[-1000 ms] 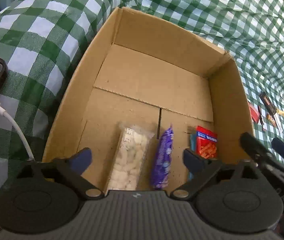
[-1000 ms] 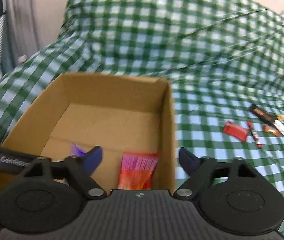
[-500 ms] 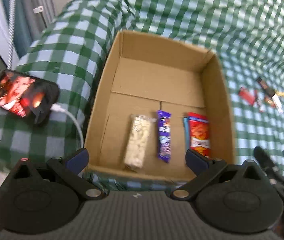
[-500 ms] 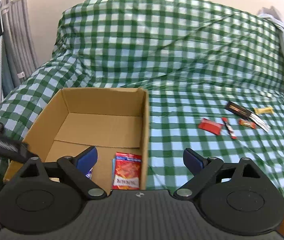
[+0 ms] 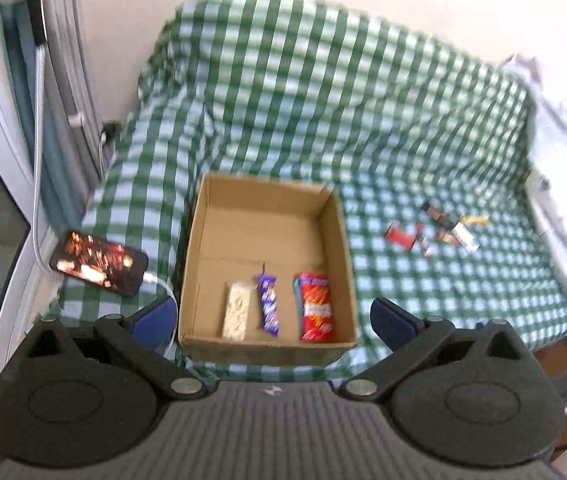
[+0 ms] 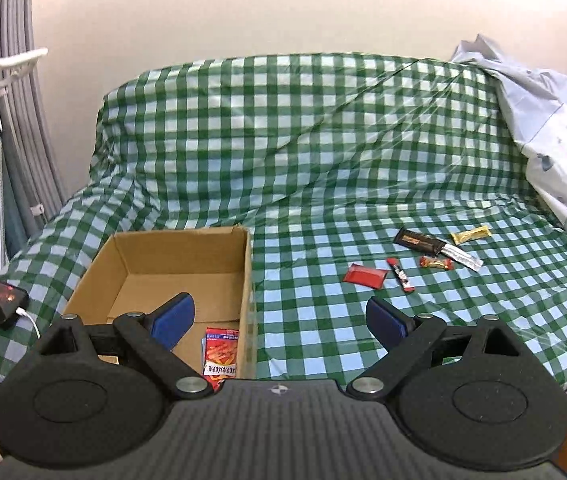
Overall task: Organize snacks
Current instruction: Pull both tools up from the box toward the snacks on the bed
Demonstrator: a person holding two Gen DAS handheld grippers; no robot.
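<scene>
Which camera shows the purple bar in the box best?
The left wrist view: the purple bar lies fully visible in the box. In the right wrist view, the gripper hides it.

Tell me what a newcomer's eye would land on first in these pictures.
First the green checked cloth draped over everything, then the open cardboard box on it, holding a white snack pack, a purple bar and a red packet side by side along its near wall. To the box's right lies a loose scatter of snacks; to its left, a lit phone on a cable.

Bright even light, left view blurred
</scene>
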